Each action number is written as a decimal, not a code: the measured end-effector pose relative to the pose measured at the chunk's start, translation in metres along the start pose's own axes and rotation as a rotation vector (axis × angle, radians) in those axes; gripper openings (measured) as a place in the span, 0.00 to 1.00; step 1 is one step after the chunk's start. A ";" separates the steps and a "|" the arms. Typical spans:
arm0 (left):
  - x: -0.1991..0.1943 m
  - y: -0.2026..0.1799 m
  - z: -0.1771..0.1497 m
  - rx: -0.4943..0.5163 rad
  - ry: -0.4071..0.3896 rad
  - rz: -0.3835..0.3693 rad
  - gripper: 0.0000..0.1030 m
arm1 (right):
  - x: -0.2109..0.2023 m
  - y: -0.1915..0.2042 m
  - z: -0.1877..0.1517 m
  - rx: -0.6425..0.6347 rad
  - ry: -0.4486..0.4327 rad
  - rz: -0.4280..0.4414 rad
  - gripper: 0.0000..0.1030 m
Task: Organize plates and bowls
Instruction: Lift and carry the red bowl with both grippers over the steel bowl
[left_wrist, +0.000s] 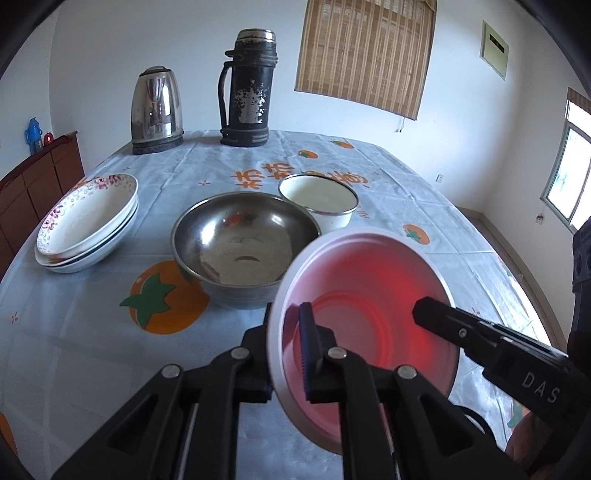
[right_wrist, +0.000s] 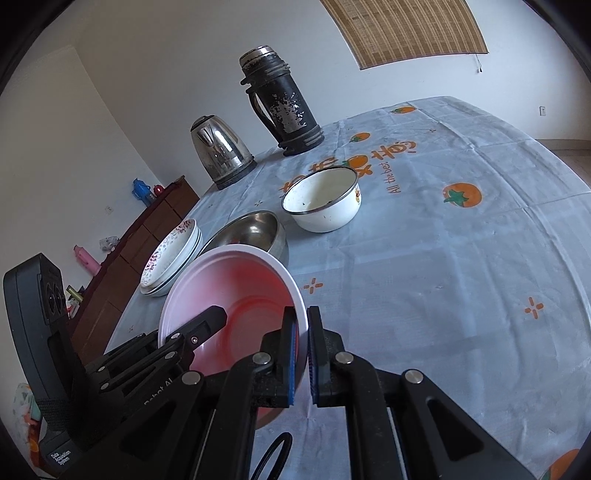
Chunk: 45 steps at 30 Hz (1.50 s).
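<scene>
White-walled room with a bamboo blind (left_wrist: 365, 55); the surface (left_wrist: 92, 350) carries a pale blue cloth printed with orange fruit. At its far end stand a steel kettle (left_wrist: 157, 109) and a worn black flask (left_wrist: 247, 88). Nearer lie stacked floral plates (left_wrist: 86, 223), a steel bowl (left_wrist: 243, 247) and, just behind it, a white enamel bowl (left_wrist: 319, 199). A pink plastic bowl (left_wrist: 364, 295) is held tilted above the cloth, in front of the steel bowl and hiding part of its rim. The left gripper (left_wrist: 284, 347) is pinched on the pink bowl's left rim; the right gripper (right_wrist: 303, 350) is pinched on the opposite rim. The pink bowl's underside is hidden. The plate count is unclear.
</scene>
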<state>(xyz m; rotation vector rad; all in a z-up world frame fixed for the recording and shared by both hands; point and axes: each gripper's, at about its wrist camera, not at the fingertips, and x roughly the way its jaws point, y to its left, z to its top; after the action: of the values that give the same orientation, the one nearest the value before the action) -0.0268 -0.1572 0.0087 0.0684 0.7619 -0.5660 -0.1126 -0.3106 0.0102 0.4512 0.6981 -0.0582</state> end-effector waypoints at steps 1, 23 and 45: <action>-0.001 0.001 0.000 -0.002 -0.003 0.001 0.08 | 0.000 0.002 0.001 -0.003 -0.001 0.001 0.06; -0.019 0.038 0.026 -0.042 -0.071 0.045 0.08 | 0.015 0.046 0.024 -0.071 -0.028 0.037 0.06; 0.011 0.053 0.069 -0.031 -0.086 0.074 0.08 | 0.050 0.054 0.065 -0.063 -0.049 0.029 0.06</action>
<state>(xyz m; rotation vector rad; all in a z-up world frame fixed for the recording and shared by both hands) 0.0505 -0.1351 0.0440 0.0435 0.6814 -0.4841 -0.0239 -0.2843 0.0434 0.3982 0.6431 -0.0198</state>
